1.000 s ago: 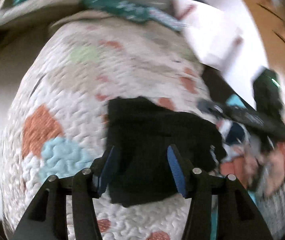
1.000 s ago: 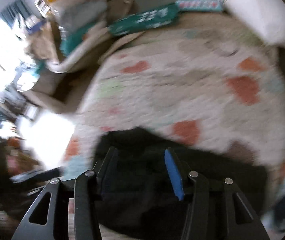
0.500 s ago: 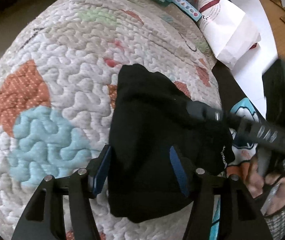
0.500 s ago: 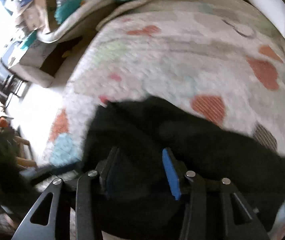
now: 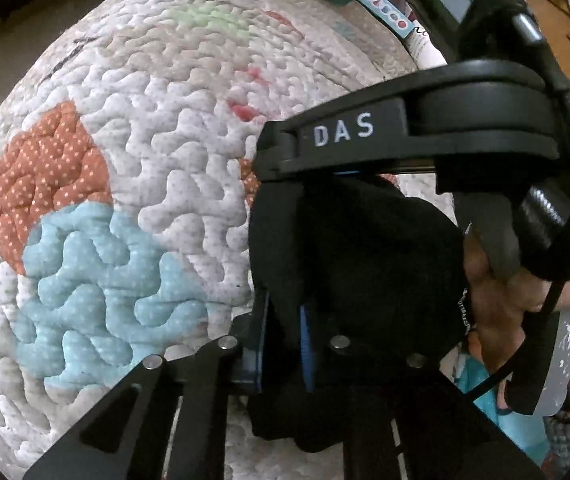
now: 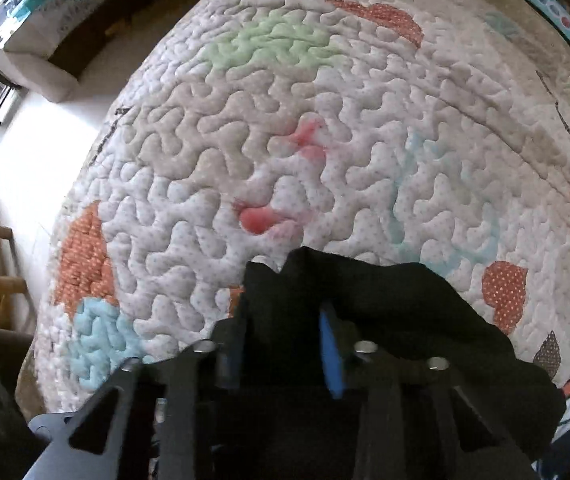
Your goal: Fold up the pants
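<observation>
White quilted bedspread w/ orange, blue, green patches (image 6: pixel 365 120) fills both views. Folded black fabric pants (image 5: pixel 365 260) lie at its near-right part; long axis runs roughly near-far in L view. L view only: other gripper's black body marked "DAS" (image 5: pixel 405 136) lies across pants' far end, blocking it, bare hand behind. Left gripper (image 5: pixel 283 332) narrowly parted, pinching pants edge. Right gripper (image 6: pixel 279 344) wider, black cloth bunched between pads; grip unclear.

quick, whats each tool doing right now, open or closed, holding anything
Left tool: closed on an edge of the black pants.
Right tool: fingers apart with pants fabric bunched between them; a firm grip cannot be told.
</observation>
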Available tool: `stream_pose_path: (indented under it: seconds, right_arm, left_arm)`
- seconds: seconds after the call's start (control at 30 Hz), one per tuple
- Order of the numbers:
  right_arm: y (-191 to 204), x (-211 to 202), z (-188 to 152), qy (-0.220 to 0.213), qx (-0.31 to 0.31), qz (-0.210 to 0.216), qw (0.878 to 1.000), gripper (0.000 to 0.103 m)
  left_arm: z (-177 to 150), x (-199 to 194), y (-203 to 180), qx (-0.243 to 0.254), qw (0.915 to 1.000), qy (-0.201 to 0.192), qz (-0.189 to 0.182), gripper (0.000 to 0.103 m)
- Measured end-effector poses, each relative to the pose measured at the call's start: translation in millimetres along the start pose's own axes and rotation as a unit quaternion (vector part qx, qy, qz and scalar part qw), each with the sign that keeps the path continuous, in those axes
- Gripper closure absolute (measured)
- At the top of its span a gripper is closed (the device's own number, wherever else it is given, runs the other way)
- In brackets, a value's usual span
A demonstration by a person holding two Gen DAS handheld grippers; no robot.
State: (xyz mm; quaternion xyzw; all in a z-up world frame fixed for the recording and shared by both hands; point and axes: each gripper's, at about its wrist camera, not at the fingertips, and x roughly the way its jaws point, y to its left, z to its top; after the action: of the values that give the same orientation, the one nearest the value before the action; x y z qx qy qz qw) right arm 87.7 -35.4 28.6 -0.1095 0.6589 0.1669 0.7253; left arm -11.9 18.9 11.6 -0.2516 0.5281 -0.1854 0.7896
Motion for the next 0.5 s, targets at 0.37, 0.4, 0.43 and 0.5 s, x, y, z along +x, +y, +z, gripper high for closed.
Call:
stream_pose_path:
  seconds: [0.37,0.4,0.43,0.5]
  right_arm:
    - [46,-32,31,-0.044,-0.015,0.011,0.999,0.088]
    - [54,-33,37,-0.047,-0.019,0.014,0.999,0.088]
    - [63,-33,44,-0.049,-0.024,0.018,0.998,0.088]
    - [82,-31,58,-0.053,-0.034,0.026,0.998,0.088]
  left_arm:
    - [22,-40,31,-0.035,0.9984,-0.040,0.018,0.093]
    - [25,-45,39,-0.046,0.9977,-0.045,0.020,0.093]
    - [29,-49,47,-0.057,0.9968,-0.051,0.024,0.093]
    - [33,-57,61,-0.077,0.9947,-0.060,0.031,0.093]
